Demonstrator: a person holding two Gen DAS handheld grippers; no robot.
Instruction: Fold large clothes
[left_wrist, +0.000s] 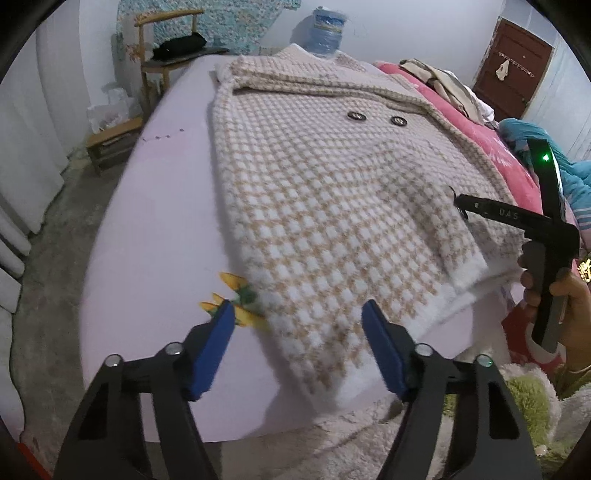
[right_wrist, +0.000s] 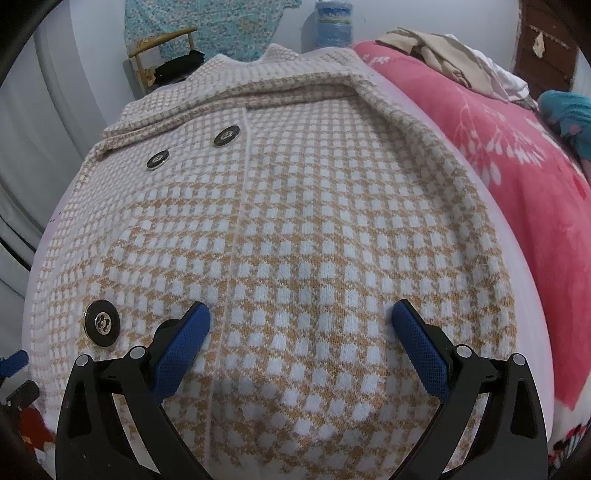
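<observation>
left tongs (left_wrist: 299, 314): agape over checked coat (left_wrist: 332, 206) hem | right tongs (right_wrist: 301, 314): agape, empty, above coat

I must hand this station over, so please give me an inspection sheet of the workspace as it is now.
Surface: pale pink sheet over the bed.
Job's things: checked knit coat spread flat, dark buttons facing up.
Clutter: pink blanket, heap of clothes, small yellow toy by the coat's hem.
Grippers: left gripper open, straddling the hem corner; right gripper open over the coat.
Cables: nothing seen.
Surroundings: wooden chair, water bottle, brown door.
</observation>
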